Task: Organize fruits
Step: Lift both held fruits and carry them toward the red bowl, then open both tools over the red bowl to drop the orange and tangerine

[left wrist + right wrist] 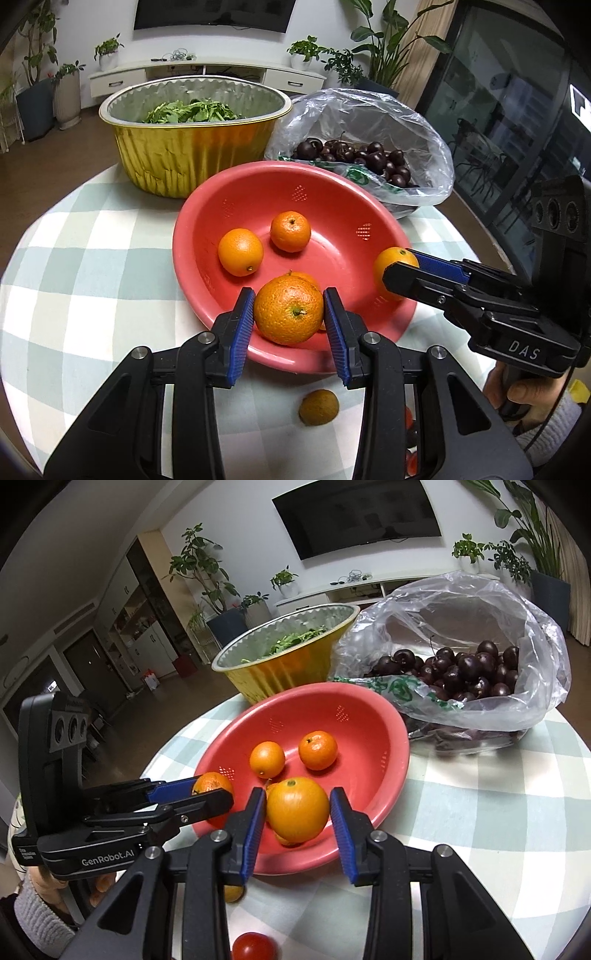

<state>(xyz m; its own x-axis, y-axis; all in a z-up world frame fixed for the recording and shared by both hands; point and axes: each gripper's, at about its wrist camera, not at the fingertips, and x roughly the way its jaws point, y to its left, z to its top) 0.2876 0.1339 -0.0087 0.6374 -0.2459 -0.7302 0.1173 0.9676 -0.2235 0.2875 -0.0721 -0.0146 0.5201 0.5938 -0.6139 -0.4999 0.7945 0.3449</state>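
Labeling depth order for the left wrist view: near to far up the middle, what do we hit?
Small brownish fruit on the tablecloth → orange between the left tool's fingers → red colander with two loose oranges, then → gold foil bowl of greens.

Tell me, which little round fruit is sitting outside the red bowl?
The brownish fruit on the checked cloth, just in front of the red bowl. It is duller and smaller than the oranges, which are in the bowl or gripped over it.
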